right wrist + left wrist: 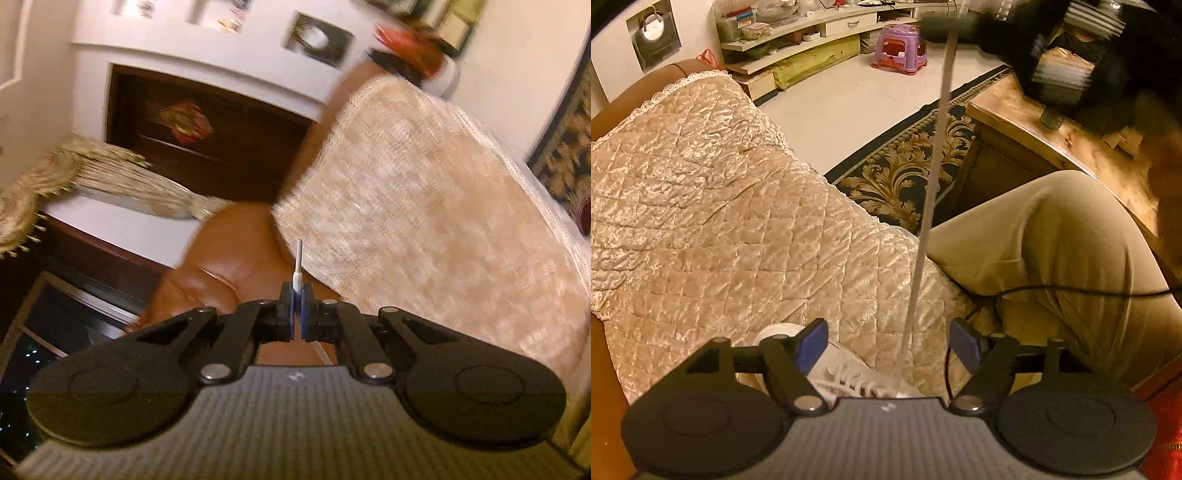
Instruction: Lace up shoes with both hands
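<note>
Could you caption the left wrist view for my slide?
Open left gripper above white shoe; lace pulled taut upward.

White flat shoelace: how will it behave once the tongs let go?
The white flat shoelace is taut only because the right tongs pinch its tip; probably light and floppy, so it should fall slack. Its stiff tip likely stays straight.

Quilted sofa cover (713,206), purple stool (900,48) (far bkgd), rug (905,173).

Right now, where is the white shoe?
In the left wrist view, the white lace-up shoe lies on the quilted beige sofa cover, just below the open left tool, at bottom centre.
</note>
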Demonstrator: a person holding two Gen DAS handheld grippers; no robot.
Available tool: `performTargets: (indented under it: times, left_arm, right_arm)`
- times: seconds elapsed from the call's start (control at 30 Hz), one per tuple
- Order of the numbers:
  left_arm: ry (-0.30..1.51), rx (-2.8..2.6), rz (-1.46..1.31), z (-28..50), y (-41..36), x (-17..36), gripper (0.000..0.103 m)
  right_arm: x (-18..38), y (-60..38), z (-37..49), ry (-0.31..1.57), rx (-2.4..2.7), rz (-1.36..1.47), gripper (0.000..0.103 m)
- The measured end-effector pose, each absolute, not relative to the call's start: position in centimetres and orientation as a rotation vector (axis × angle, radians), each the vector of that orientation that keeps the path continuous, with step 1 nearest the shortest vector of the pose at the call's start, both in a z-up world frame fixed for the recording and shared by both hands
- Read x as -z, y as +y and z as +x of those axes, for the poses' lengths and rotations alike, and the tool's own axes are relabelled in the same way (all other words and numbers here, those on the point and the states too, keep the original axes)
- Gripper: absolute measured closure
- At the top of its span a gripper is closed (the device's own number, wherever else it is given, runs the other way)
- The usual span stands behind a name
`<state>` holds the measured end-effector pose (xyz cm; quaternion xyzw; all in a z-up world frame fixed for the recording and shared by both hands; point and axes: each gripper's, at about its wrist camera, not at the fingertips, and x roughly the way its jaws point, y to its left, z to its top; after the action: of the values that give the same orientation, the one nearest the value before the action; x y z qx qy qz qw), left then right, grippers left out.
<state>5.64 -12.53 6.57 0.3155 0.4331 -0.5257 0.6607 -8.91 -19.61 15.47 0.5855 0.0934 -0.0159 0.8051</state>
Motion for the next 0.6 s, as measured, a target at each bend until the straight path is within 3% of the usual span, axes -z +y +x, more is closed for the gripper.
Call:
performTargets:
  times: [0.37,0.57,0.6]
  left_arm:
    - [0.885,1.145,0.624,6.2,-12.9,-7.7,0.025]
    - [0.752,1.043,0.432,7.9,-12.8,-10.5,0.046]
    - [0.724,1.031,0.406,8.1,-12.9,-11.1,0.055]
  right_arm:
    - [-22.8,-22.8,-14.4,-0.079,0.093,1.117,0.098]
    - [-25.1,-23.7,-16.6,-0.153,0.119,1.034,0.098]
    - [-25.4,-23.7,-16.8,-0.158,0.120,1.020,0.098]
